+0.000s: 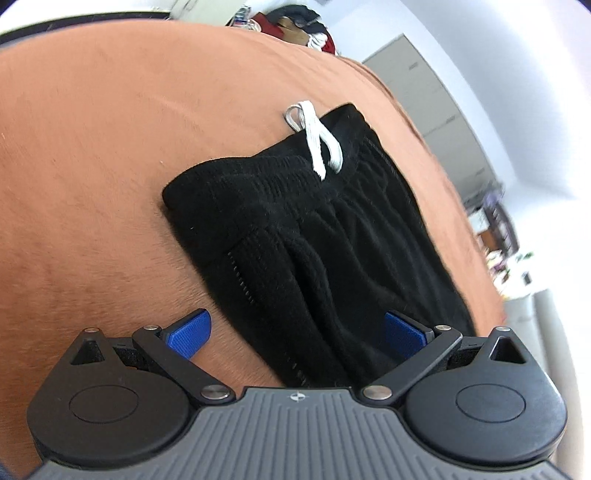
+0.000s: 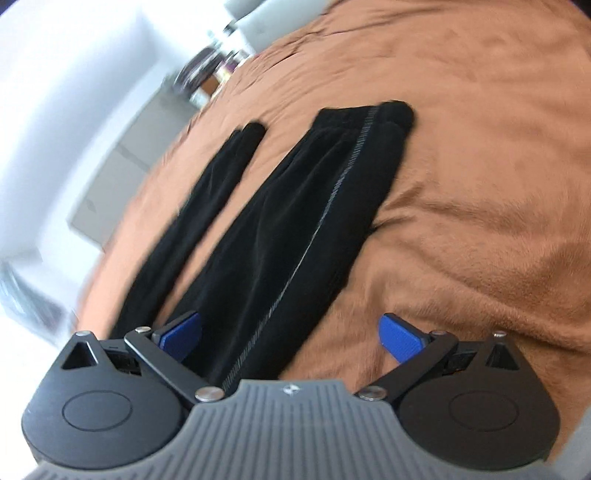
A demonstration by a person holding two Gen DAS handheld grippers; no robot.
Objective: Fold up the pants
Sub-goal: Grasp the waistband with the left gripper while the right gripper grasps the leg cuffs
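Note:
Black pants [image 1: 325, 236] lie flat on an orange-brown blanket [image 1: 110, 147]. The left wrist view shows their waistband end with a white drawstring [image 1: 317, 136]. My left gripper [image 1: 295, 332] is open and empty, its blue pads [image 1: 190, 330] straddling the pants' near side edge just above the cloth. The right wrist view shows the two legs [image 2: 280, 221] spread apart, cuffs at the far end. My right gripper [image 2: 291, 334] is open and empty over the nearer leg's seam edge.
The blanket [image 2: 480, 184] covers a wide soft surface with wrinkles at the right. A pile of clothes [image 1: 295, 26] lies beyond its far edge. Grey cabinets [image 1: 436, 96] and a white wall stand past the blanket's side.

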